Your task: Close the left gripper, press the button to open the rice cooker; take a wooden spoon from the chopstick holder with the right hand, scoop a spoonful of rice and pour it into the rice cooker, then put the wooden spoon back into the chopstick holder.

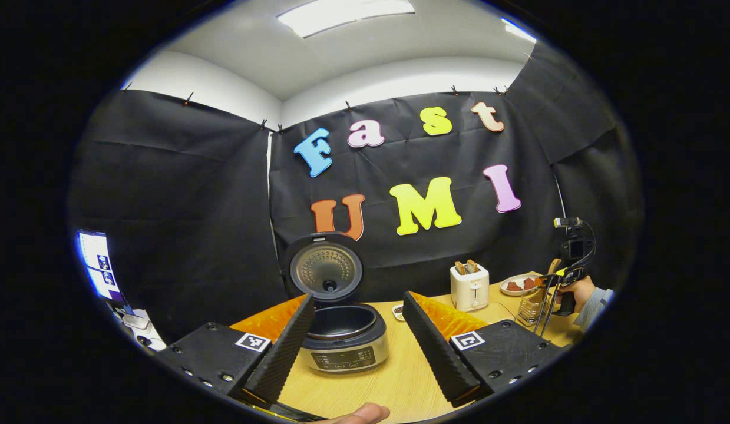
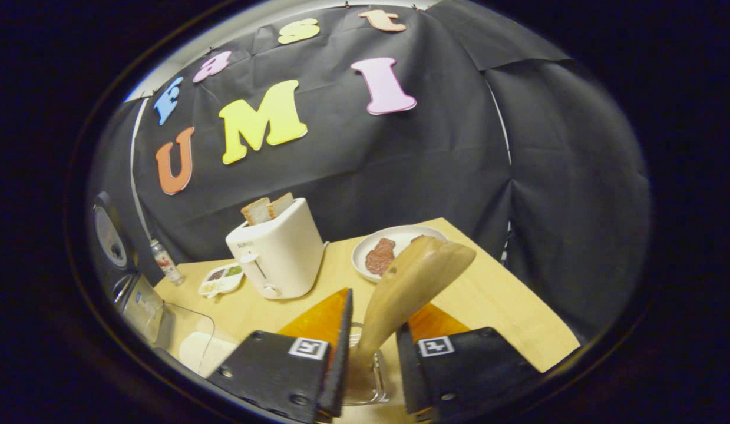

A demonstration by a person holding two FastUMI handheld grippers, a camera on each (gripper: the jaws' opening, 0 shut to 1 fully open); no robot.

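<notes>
Right gripper [image 2: 367, 347] jaws astride wooden spoon [image 2: 409, 282], bowl upward, tilted right

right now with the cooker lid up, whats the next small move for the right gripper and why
Probably close the right gripper on the wooden spoon and lift it out of the holder. The fingers flank its handle with gaps, and the rice cooker stands open.

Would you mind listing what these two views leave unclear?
- Right gripper view: the wooden spoon handle's base is hidden between the right gripper fingers, so contact is uncertain.
- Right gripper view: the chopstick holder is mostly covered by those fingers.
- Left gripper view: the rice cooker panel markings are too small.
</notes>
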